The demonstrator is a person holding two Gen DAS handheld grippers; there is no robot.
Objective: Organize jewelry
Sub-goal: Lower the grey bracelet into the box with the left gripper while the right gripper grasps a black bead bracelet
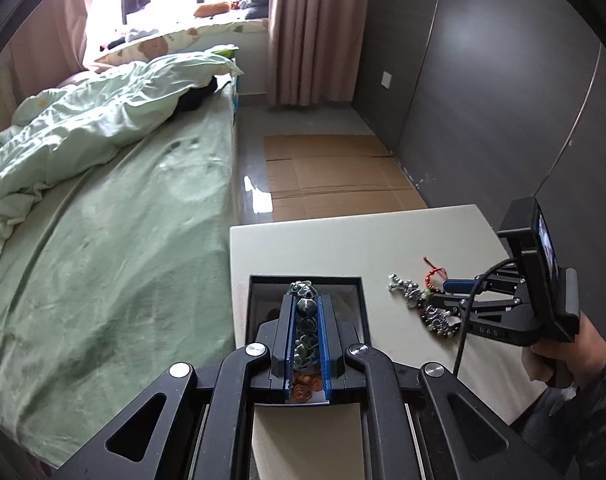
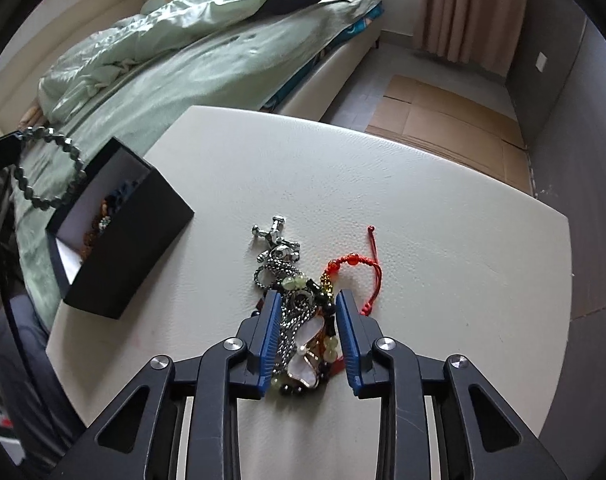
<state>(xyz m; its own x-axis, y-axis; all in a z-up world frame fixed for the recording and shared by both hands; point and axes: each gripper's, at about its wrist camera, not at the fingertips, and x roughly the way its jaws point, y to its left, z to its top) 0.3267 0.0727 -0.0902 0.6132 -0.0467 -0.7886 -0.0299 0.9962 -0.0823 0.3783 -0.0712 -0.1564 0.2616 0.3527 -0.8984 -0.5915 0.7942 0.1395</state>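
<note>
My left gripper (image 1: 306, 300) is shut on a dark green bead bracelet (image 1: 306, 312) and holds it over the open black box (image 1: 259, 280). In the right wrist view the bracelet (image 2: 47, 172) hangs above the box (image 2: 131, 240), which holds several bead strands. My right gripper (image 2: 308, 300) is open, low over a jewelry pile (image 2: 299, 320) on the white table (image 2: 423, 200), its fingers on either side of a silver chain and a shell pendant. A red cord bracelet (image 2: 359, 264) lies at the pile's right. The pile also shows in the left wrist view (image 1: 419, 300).
A bed with a green sheet and quilt (image 1: 103, 160) runs along the table's left side. Flattened cardboard (image 1: 335, 176) lies on the floor beyond the table. A grey wall (image 1: 503, 100) stands on the right.
</note>
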